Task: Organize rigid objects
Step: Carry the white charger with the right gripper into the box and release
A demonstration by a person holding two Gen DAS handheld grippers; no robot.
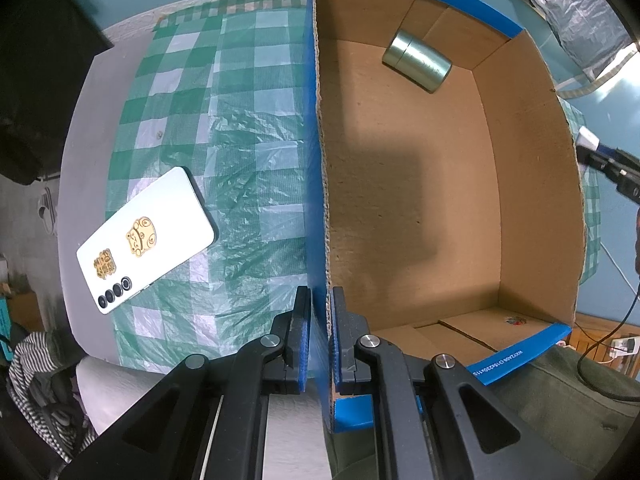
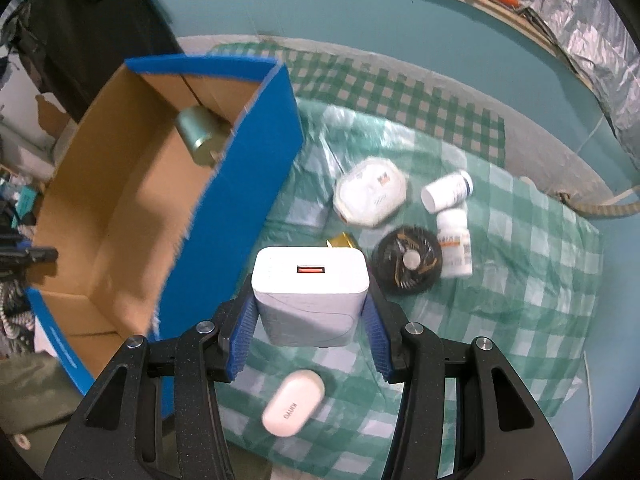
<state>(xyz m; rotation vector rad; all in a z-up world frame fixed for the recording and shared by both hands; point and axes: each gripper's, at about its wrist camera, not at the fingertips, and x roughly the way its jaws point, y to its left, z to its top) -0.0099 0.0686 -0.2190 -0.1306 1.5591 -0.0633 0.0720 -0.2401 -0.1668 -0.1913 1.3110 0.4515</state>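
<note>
My left gripper (image 1: 319, 332) is shut on the near left wall of the blue cardboard box (image 1: 316, 160), one pad on each side of it. Inside the box a silvery green tin (image 1: 417, 59) lies on its side at the far end. A white phone (image 1: 146, 239) with gold stickers lies left of the box. My right gripper (image 2: 310, 320) is shut on a white USB charger (image 2: 310, 292), held above the checked cloth just right of the box (image 2: 236, 200). The tin (image 2: 196, 136) shows inside the box there too.
On the green checked cloth (image 2: 520, 280) lie a white earbud case (image 2: 293, 402), a black round fan (image 2: 407, 260), two white pill bottles (image 2: 454, 244) and a white octagonal box (image 2: 371, 192). A gold object (image 2: 342, 241) peeks out behind the charger.
</note>
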